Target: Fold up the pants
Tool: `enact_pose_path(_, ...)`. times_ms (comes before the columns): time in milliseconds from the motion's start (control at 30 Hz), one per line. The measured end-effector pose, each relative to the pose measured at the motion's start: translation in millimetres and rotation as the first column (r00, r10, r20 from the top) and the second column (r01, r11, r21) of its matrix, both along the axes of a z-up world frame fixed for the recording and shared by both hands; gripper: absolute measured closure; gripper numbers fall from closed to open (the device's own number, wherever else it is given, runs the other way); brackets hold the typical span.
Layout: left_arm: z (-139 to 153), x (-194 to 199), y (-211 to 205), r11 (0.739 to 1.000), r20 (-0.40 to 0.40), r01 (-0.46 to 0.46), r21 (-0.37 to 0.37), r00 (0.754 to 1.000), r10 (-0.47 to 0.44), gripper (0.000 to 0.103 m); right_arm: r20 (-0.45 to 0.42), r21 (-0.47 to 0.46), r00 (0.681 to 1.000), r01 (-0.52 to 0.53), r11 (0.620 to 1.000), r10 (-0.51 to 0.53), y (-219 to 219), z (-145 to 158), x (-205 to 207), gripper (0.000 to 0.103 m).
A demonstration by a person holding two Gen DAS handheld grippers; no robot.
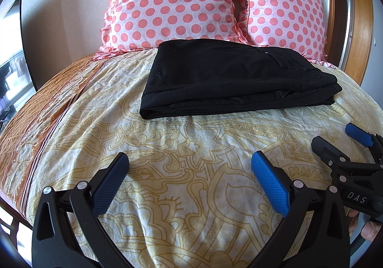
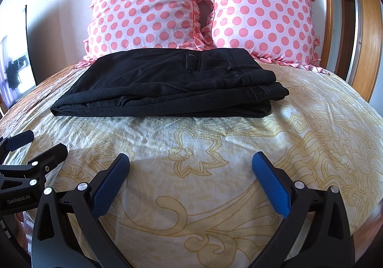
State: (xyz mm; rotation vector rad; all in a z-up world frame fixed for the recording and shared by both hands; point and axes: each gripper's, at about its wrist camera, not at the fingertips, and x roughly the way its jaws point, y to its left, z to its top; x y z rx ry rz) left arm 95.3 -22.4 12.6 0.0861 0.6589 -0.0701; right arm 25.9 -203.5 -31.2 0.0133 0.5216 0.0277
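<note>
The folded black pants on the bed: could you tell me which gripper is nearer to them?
Neither clearly. The left gripper and right gripper hover open, side by side, short of the pants, touching nothing.

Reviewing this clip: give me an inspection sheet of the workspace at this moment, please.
Surface: bed sheet with yellow pattern, lightly creased.
Job's things: black pants lying folded in a flat stack, touched by neither gripper.
Clutter: nothing seen.
Grippers: left gripper and right gripper both open, empty, short of the pants.
Cables: nothing seen.
Surroundings: two polka-dot pillows behind the pants; wooden frame at right.
</note>
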Motion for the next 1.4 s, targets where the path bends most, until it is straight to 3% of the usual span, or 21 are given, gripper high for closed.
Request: enact_pose_path(1400, -0.6, -0.8, -0.7, 1.0, -0.005, 0.006, 0.0, 1.0, -0.006, 0.002, 0.001, 0.0, 1.0, 0.001, 1.0, -0.001, 0.2, 0.1, -0.3, 0.001)
